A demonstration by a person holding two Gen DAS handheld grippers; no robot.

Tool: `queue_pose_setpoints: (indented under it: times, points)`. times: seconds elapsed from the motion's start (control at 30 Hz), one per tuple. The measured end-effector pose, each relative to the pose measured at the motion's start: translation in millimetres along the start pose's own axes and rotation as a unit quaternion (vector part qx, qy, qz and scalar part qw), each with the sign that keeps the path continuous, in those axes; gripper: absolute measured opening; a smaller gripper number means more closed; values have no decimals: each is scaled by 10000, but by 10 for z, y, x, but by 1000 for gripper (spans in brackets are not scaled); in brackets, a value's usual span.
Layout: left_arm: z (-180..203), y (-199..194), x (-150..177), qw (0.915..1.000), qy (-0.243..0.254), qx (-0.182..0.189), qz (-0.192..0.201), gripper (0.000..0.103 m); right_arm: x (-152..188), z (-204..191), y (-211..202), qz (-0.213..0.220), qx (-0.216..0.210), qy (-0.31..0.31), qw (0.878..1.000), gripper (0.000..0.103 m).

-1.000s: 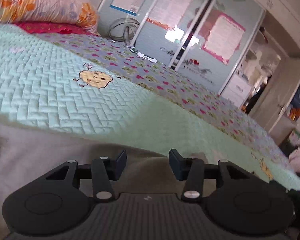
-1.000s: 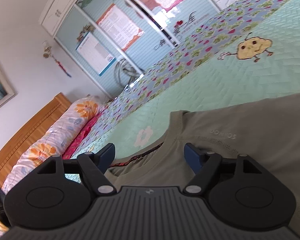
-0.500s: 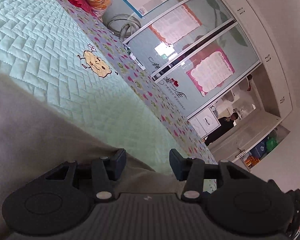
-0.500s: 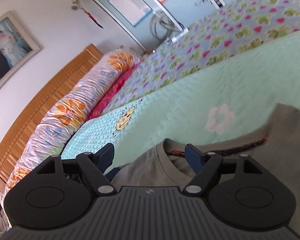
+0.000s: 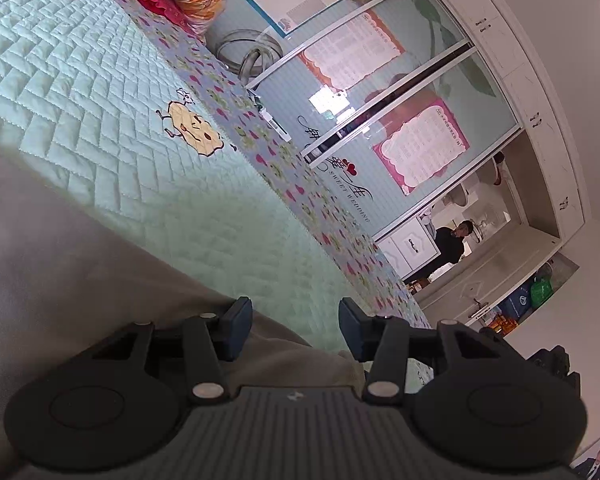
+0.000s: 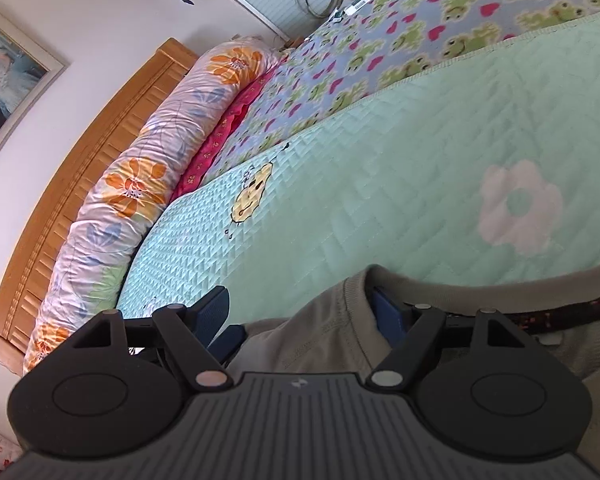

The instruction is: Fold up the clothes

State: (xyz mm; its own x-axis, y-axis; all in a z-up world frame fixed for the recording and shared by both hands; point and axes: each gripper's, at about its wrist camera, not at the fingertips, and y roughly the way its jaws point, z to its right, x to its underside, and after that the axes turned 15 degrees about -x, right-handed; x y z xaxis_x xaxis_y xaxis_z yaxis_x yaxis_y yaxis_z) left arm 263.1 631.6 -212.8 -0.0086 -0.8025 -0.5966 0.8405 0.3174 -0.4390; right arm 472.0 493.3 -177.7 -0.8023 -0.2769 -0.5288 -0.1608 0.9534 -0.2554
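Left wrist view
Left gripper: jaws stand apart, nothing between the blue pads; it hovers over the garment's edge.
Shirt: olive-grey cloth spread over the lower left, its corner lying under the gripper; the left pad sits above the fabric, and contact cannot be told.
Quilt: mint green, stitched in a zigzag, with a yellow cartoon patch; the shirt lies on it.
Frog blanket: blue with hearts, along the quilt's far side.
Wardrobe doors: glass panels with posters, beyond the bed.

Right wrist view
Right gripper: jaws spread wide, straddling the shirt's shoulder beside the neckline; the right pad is tucked inside the collar opening, the left one is just off the cloth. Nothing is clamped.
Shirt: collar end, ribbed neckband with a dark patterned tape inside, resting on the quilt.
White flower patch: near the collar.
Rolled floral duvet: against the wooden headboard.
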Motion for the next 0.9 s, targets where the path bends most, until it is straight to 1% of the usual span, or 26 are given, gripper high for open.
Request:
queue_pose_setpoints:
  times: [0.03, 0.07, 0.1, 0.13, 0.17, 0.2, 0.27, 0.3, 0.37, 0.4, 0.43, 0.47, 0.53, 0.6, 0.63, 0.7, 0.8, 0.9]
  points:
    - [7, 6, 1, 10000, 19, -19, -2, 51, 19, 14, -6, 43, 7, -8, 10000, 57]
    - [12, 9, 3, 10000, 27, -32, -5, 51, 37, 41, -14, 89, -2, 18, 10000, 52]
    - [13, 15, 1, 10000, 31, -47, -6, 51, 55, 68, -23, 135, -10, 45, 9999, 42]
    - [12, 22, -2, 10000, 33, -64, -6, 51, 76, 101, -42, 205, -44, 79, 9997, 28]
    - [13, 26, -2, 10000, 37, -85, -4, 50, 99, 139, -69, 291, -96, 120, 9995, 20]
    - [13, 35, -3, 9999, 30, -111, 0, 49, 129, 180, -100, 401, -167, 157, 9989, 9]
    - [2, 54, -9, 9999, -14, -168, 8, 44, 205, 269, -215, 769, -425, 195, 9959, 4]
    - [-11, 58, -15, 9998, -57, -204, 11, 43, 228, 310, -282, 973, -536, 244, 9935, 0]
    - [-39, 66, -30, 9995, -146, -279, 19, 35, 222, 384, -402, 1287, -677, 401, 9886, 0]
    - [-54, 72, -38, 9993, -183, -328, 23, 33, 214, 433, -427, 1339, -757, 500, 9868, 0]
    - [-70, 79, -47, 9990, -213, -384, 27, 29, 211, 475, -437, 1354, -814, 584, 9857, 0]
    - [-82, 85, -56, 9988, -244, -420, 36, 26, 213, 492, -424, 1320, -820, 608, 9860, 0]
    - [-104, 89, -70, 9985, -295, -466, 68, 24, 194, 483, -395, 1259, -853, 545, 9869, 0]
    - [-137, 77, -76, 9981, -323, -506, 116, 23, 177, 498, -353, 1152, -840, 578, 9881, 0]
    - [-153, 70, -80, 9979, -337, -526, 140, 23, 174, 506, -335, 1085, -799, 587, 9891, 4]
    - [-178, 50, -91, 9974, -387, -575, 216, 23, 161, 508, -306, 977, -739, 586, 9907, 4]
    - [-217, 14, -105, 9962, -490, -638, 331, 23, 152, 525, -329, 1096, -608, 607, 9903, 4]
    - [-249, -22, -119, 9949, -591, -694, 433, 23, 156, 564, -361, 1164, -706, 698, 9882, 4]
